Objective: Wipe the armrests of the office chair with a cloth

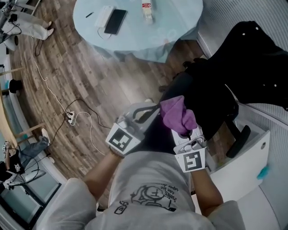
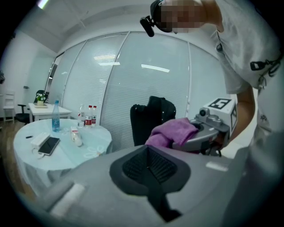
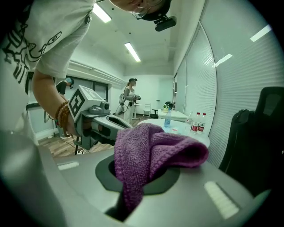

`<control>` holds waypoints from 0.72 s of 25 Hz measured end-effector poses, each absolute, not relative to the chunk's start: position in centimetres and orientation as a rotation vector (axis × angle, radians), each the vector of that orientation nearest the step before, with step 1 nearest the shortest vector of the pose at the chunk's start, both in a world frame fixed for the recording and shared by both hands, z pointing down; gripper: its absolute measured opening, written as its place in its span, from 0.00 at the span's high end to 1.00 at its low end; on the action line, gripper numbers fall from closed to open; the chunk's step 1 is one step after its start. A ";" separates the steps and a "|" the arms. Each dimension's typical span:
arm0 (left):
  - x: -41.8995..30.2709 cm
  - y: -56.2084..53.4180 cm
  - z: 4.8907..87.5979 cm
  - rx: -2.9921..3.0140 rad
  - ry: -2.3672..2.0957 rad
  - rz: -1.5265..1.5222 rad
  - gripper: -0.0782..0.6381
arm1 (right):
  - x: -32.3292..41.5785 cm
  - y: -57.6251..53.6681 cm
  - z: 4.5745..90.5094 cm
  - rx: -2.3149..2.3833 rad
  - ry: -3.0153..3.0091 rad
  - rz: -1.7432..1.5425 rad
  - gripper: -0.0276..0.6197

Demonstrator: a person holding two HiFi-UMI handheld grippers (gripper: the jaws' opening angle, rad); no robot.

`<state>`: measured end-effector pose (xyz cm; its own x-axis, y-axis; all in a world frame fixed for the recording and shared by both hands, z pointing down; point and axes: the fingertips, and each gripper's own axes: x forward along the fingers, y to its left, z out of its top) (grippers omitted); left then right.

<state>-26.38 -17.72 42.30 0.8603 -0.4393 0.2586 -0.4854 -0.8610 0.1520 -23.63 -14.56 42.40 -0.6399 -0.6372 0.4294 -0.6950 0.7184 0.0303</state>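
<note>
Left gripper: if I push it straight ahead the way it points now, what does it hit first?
Probably the black office chair, whose back sits dead ahead of the left gripper. The purple cloth lies just right of that line, seemingly nearer; depth is unclear.

At twelve o'clock I see a round table (image 1: 175, 27) carrying a phone (image 1: 115, 21), white box (image 1: 104, 15) and bottle (image 1: 147, 11). On the wood floor (image 1: 81, 76): power strip (image 1: 70, 118) at nine o'clock, chair (image 1: 202, 99) at two.
</note>
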 end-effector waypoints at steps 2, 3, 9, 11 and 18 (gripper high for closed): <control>-26.2 -17.8 43.9 2.809 -0.711 0.322 0.89 | -23.8 -14.6 44.1 1.009 -2.508 0.197 0.91; -26.2 -17.8 44.7 2.798 -0.713 0.324 0.89 | -23.8 -14.5 45.0 0.997 -2.504 0.199 0.91; -26.5 -17.4 49.8 2.725 -0.713 0.372 0.89 | -24.5 -14.3 50.1 0.901 -2.497 0.196 0.91; -26.6 -17.4 51.1 2.712 -0.714 0.386 0.89 | -24.8 -14.0 51.6 0.863 -2.495 0.192 0.91; -26.4 -17.2 54.6 2.674 -0.697 0.436 0.89 | -25.2 -12.1 57.1 0.743 -2.453 0.242 0.91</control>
<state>-26.36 -17.18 54.64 0.8323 -0.4095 0.3735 -0.5148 -0.8210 0.2471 -25.22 -12.11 57.11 -0.6902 -0.4564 0.5616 -0.5571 0.8304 -0.0099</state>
